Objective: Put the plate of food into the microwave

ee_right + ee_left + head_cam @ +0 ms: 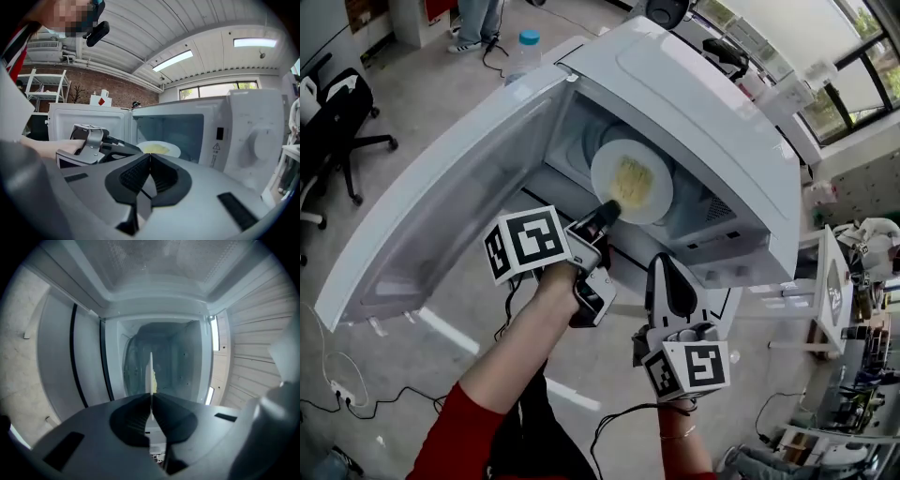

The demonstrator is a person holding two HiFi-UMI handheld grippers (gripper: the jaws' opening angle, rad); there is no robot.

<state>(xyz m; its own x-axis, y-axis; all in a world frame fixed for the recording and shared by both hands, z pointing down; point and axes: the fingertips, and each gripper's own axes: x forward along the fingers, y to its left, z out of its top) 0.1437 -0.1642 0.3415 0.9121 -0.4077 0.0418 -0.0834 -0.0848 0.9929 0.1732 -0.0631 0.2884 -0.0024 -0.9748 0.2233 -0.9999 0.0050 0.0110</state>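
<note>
Pinching plate (pixel 633 180) rim, left gripper (pixel 608 212) at microwave (pixel 694 103) opening.

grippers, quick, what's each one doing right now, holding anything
Left gripper: closed on the rim of the plate of food.
Right gripper: closed, holding nothing.

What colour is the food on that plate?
Pale yellow: the food lies in the middle of a white plate. It shows best in the head view.
</note>
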